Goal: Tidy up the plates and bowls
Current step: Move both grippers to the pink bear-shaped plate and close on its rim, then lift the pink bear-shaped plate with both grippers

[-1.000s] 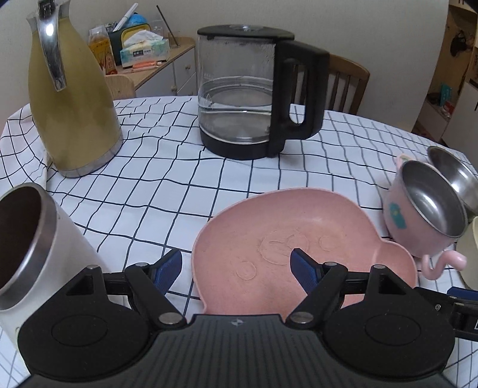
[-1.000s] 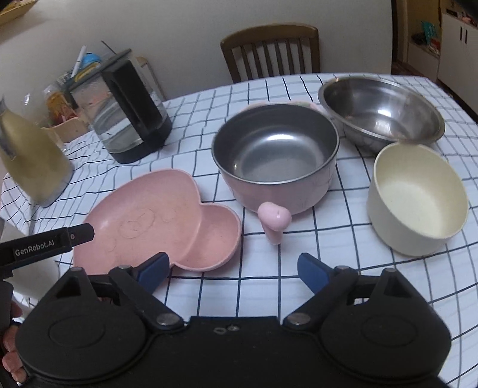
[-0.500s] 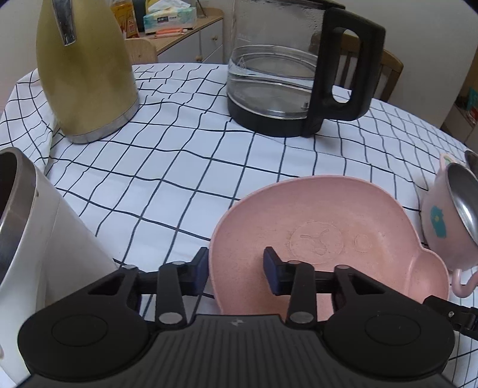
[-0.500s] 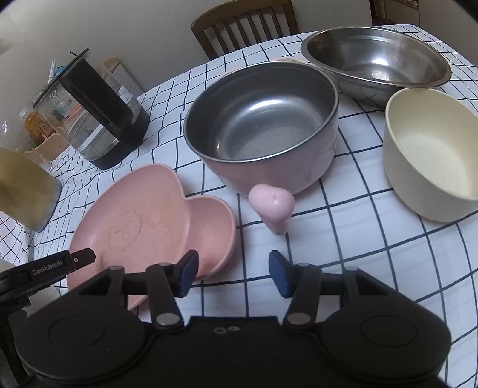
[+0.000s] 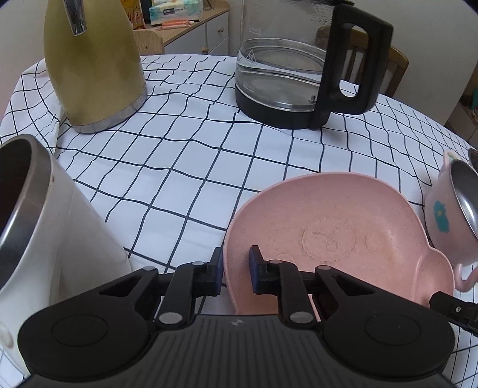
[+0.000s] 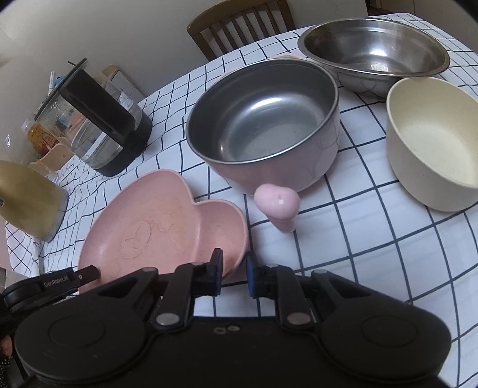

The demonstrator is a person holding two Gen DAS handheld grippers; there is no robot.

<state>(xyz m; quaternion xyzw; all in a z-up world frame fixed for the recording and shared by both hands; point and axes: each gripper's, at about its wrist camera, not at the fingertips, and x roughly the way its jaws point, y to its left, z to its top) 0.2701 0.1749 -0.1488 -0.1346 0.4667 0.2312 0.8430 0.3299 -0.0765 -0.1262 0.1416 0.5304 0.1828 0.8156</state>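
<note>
A pink heart-shaped plate (image 5: 328,238) (image 6: 149,232) lies on the checked tablecloth. My left gripper (image 5: 236,270) straddles its left rim, one finger outside and one inside the dish. Its jaws are closing and the pads sit against the rim. My right gripper (image 6: 234,270) is closing on the rim of the plate's small right lobe in the same way. Behind the plate stands a pink bowl with a steel lining (image 6: 263,125) (image 5: 448,218) and a pink handle. A wide steel bowl (image 6: 373,53) and a cream bowl (image 6: 433,143) stand at the right.
A glass kettle with a black handle (image 5: 283,74) (image 6: 92,125) and a gold jug (image 5: 92,65) stand at the back. A white steel-lined cup (image 5: 30,223) is close on the left of my left gripper. A wooden chair (image 6: 239,27) is behind the table.
Both grippers have narrowed from wide open onto the pink plate's rim, one at each end. Both views have drawn slightly closer to the plate.
</note>
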